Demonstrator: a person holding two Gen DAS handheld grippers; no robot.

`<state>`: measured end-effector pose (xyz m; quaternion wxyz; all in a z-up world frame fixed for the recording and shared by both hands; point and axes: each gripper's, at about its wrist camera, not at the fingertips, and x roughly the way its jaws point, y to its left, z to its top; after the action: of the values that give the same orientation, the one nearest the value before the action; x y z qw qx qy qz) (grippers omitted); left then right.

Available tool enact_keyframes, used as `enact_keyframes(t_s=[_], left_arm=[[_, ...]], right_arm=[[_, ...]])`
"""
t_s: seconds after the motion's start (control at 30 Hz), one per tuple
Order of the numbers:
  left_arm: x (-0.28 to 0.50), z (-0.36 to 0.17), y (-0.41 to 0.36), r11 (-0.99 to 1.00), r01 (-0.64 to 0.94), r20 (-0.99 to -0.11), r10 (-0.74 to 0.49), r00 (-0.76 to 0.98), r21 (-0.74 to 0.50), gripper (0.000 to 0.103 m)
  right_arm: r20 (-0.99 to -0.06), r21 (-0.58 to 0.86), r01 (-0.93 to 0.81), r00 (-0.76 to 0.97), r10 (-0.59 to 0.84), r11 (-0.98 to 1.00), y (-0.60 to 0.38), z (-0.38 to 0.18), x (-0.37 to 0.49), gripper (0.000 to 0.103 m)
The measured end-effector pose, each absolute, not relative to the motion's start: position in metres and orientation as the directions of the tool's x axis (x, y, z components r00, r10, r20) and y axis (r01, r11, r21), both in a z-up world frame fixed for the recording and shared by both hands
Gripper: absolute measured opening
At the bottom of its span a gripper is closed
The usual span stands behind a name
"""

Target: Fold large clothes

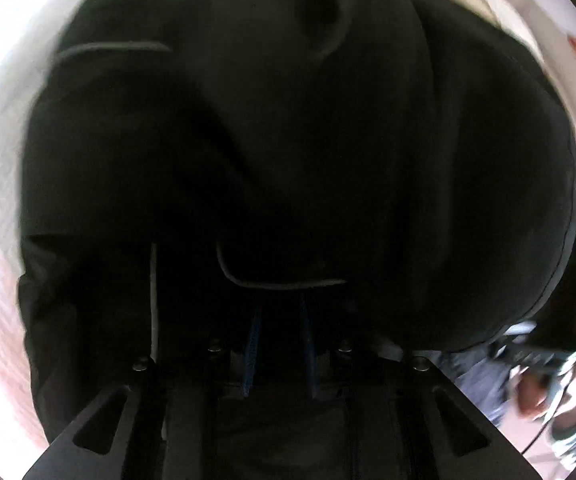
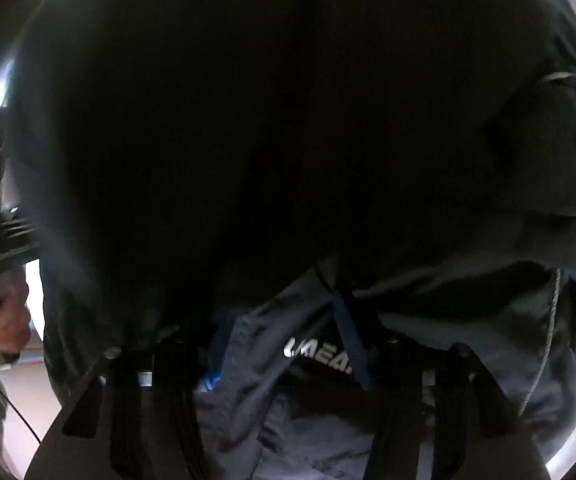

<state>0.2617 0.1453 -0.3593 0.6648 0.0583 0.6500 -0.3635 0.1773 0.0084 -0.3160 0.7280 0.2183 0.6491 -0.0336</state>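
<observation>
The dark jacket (image 1: 288, 140) fills nearly all of both wrist views, hanging or bunched right against the lenses, so its overall lie cannot be made out; pale piping (image 1: 280, 282) curves across it at six o'clock in the left view, and a thin drawcord (image 2: 552, 320) runs down at four o'clock in the right view. The left gripper (image 1: 280, 308) has its blue fingers (image 1: 252, 344) close together with their tips buried in a fold of the fabric, so it looks clamped on the jacket. The right gripper (image 2: 284, 344) has its blue fingers (image 2: 349, 336) set wider, with a greyer panel of cloth bunched between them; whether they pinch it or merely sit in it I cannot tell. Judging by this, the step in hand is lifting or carrying an edge of the garment over for a fold, and the next move calls for both grips travelling together, keeping the edge taut so the slick cloth does not slide out or sag unevenly. White lettering (image 2: 319, 356) at six o'clock in the right view is partly hidden; only something like "MEA" can be read. At the rim, the person's left hand (image 2: 4, 312) shows at eight o'clock in the right view.
</observation>
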Motion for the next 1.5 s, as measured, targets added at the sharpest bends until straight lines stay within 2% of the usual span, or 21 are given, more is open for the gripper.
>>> enact_keyframes(t_s=[0.17,0.27,0.33,0.4,0.43,0.47,0.57,0.63,0.7,0.77,0.8,0.9,1.0,1.13,1.23,1.33,1.4,1.43,1.47,1.5], left_arm=[[0.261,-0.308,0.173,0.717,0.575,-0.888,-0.457,-0.041,-0.395,0.02],[0.266,-0.265,0.18,0.707,0.607,-0.879,-0.477,0.029,-0.363,0.023],[0.272,-0.238,0.172,0.689,0.639,-0.862,-0.501,0.076,-0.344,0.031],[0.276,-0.214,0.15,0.644,0.675,-0.816,-0.568,0.108,-0.359,0.051],[0.276,-0.205,0.14,0.627,0.683,-0.801,-0.59,0.102,-0.375,0.053],[0.276,-0.202,0.123,0.592,0.699,-0.78,-0.621,0.078,-0.401,0.054],[0.275,-0.217,0.079,0.553,0.743,-0.79,-0.611,0.054,-0.377,0.054],[0.279,-0.255,0.057,0.606,0.733,-0.853,-0.517,0.067,-0.31,0.054],[0.29,-0.299,0.06,0.665,0.68,-0.888,-0.458,0.044,-0.309,0.053],[0.294,-0.324,0.068,0.667,0.653,-0.874,-0.486,0.019,-0.357,0.05],[0.291,-0.324,0.069,0.664,0.664,-0.87,-0.491,0.039,-0.345,0.05],[0.282,-0.322,0.061,0.66,0.7,-0.89,-0.45,0.078,-0.272,0.05],[0.279,-0.308,0.066,0.655,0.693,-0.884,-0.465,0.058,-0.3,0.049],[0.268,-0.262,0.109,0.622,0.672,-0.815,-0.578,0.048,-0.402,0.049],[0.265,-0.26,0.123,0.652,0.638,-0.822,-0.567,0.051,-0.409,0.05],[0.267,-0.299,0.124,0.681,0.61,-0.861,-0.509,-0.004,-0.406,0.049],[0.271,-0.327,0.118,0.68,0.604,-0.874,-0.482,-0.058,-0.415,0.049],[0.272,-0.339,0.117,0.681,0.591,-0.869,-0.49,-0.07,-0.432,0.049],[0.274,-0.342,0.114,0.68,0.586,-0.863,-0.5,-0.071,-0.441,0.049],[0.276,-0.342,0.113,0.677,0.586,-0.862,-0.5,-0.079,-0.446,0.049]], right_arm=[[-0.955,0.29,0.35,0.166,0.246,0.891,0.0,-0.291,0.162,0.054],[-0.944,0.304,0.35,0.235,0.231,0.886,-0.014,-0.252,0.145,0.054],[-0.928,0.318,0.347,0.305,0.214,0.883,-0.025,-0.218,0.141,0.056],[-0.909,0.323,0.335,0.37,0.192,0.885,-0.03,-0.184,0.151,0.066],[-0.896,0.322,0.326,0.409,0.175,0.889,-0.033,-0.169,0.157,0.074],[-0.879,0.329,0.308,0.446,0.17,0.893,-0.034,-0.158,0.167,0.076],[-0.857,0.318,0.275,0.493,0.151,0.907,-0.031,-0.151,0.204,0.076],[-0.86,0.31,0.265,0.489,0.15,0.913,-0.028,-0.168,0.235,0.076],[-0.899,0.272,0.271,0.413,0.144,0.923,-0.022,-0.206,0.254,0.075],[-0.948,0.208,0.263,0.29,0.128,0.942,-0.019,-0.254,0.262,0.071],[-0.954,0.191,0.243,0.272,0.122,0.951,-0.016,-0.272,0.261,0.072],[-0.95,0.141,0.223,0.304,0.068,0.965,-0.008,-0.274,0.257,0.073],[-0.953,0.134,0.249,0.296,0.056,0.959,-0.005,-0.269,0.255,0.073],[-0.914,0.243,0.243,0.381,0.138,0.939,-0.002,-0.214,0.232,0.07],[-0.883,0.258,0.213,0.449,0.141,0.942,0.012,-0.182,0.212,0.07],[-0.915,0.212,0.2,0.385,0.122,0.957,0.029,-0.204,0.21,0.07],[-0.969,0.104,0.211,0.24,0.052,0.972,0.033,-0.258,0.221,0.07],[-0.976,0.097,0.213,0.212,0.051,0.972,0.029,-0.282,0.219,0.074],[-0.964,0.112,0.204,0.259,0.057,0.973,0.029,-0.292,0.216,0.08],[-0.958,0.103,0.193,0.284,0.045,0.976,0.031,-0.291,0.214,0.081]])
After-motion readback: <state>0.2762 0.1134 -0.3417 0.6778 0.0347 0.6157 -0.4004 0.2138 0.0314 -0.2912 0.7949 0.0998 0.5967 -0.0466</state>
